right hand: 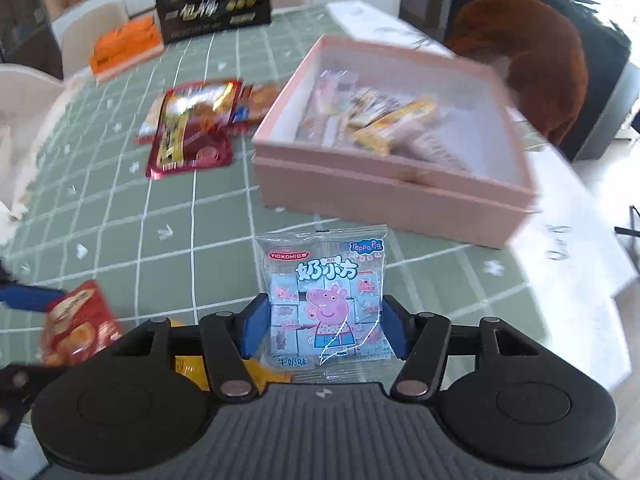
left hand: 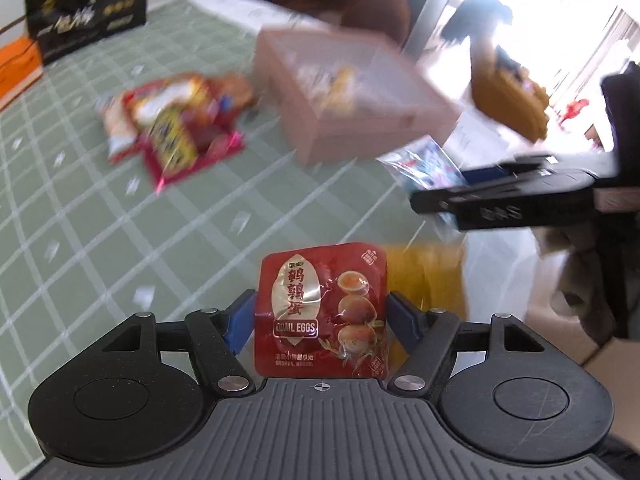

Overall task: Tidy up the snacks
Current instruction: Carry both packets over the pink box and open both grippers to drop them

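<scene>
My left gripper (left hand: 322, 314) is shut on a red quail eggs packet (left hand: 322, 308), held upright above the table. My right gripper (right hand: 325, 322) is shut on a light blue Peppa Pig milk-candy packet (right hand: 325, 300). The right gripper shows at the right of the left wrist view (left hand: 480, 200) with the blue packet (left hand: 424, 164). The left gripper's red packet shows at lower left in the right wrist view (right hand: 76, 326). An open pink box (right hand: 384, 196) with several snacks inside stands ahead; it also shows in the left wrist view (left hand: 352, 120). A pile of loose snack packets (right hand: 192, 124) lies left of the box.
The table has a green checked cloth (right hand: 120, 216). A black gift box (right hand: 212, 0) and an orange box (right hand: 124, 46) stand at the far edge. A yellow packet (right hand: 256, 372) lies under my right gripper. A brown chair back (right hand: 532, 52) is behind the pink box.
</scene>
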The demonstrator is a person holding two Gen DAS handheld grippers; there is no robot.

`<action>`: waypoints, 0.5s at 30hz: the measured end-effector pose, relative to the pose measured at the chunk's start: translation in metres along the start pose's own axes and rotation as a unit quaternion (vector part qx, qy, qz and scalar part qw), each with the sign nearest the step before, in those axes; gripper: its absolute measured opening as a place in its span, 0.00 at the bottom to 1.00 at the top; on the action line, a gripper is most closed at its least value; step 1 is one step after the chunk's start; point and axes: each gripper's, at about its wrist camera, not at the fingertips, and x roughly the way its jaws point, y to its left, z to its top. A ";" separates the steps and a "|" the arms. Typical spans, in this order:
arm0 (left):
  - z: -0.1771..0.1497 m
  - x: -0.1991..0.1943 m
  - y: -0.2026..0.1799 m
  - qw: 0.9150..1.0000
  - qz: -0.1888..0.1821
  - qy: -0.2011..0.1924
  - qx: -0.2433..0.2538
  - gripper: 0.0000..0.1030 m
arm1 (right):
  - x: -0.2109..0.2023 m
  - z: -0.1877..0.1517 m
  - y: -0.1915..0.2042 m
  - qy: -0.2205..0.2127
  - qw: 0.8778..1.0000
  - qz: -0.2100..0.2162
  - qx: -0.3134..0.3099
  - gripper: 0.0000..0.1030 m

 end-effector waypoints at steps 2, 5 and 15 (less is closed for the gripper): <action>0.031 -0.019 -0.008 0.998 -0.019 -0.052 0.005 0.73 | -0.032 0.011 -0.014 -0.022 1.000 0.005 0.018 0.57; 0.083 -0.051 -0.021 0.987 -0.020 -0.158 0.023 0.73 | -0.097 0.045 -0.036 -0.103 0.994 0.003 0.026 0.57; 0.177 0.053 -0.033 0.990 -0.024 -0.141 0.014 0.74 | -0.150 0.107 -0.095 -0.209 0.973 -0.049 0.078 0.58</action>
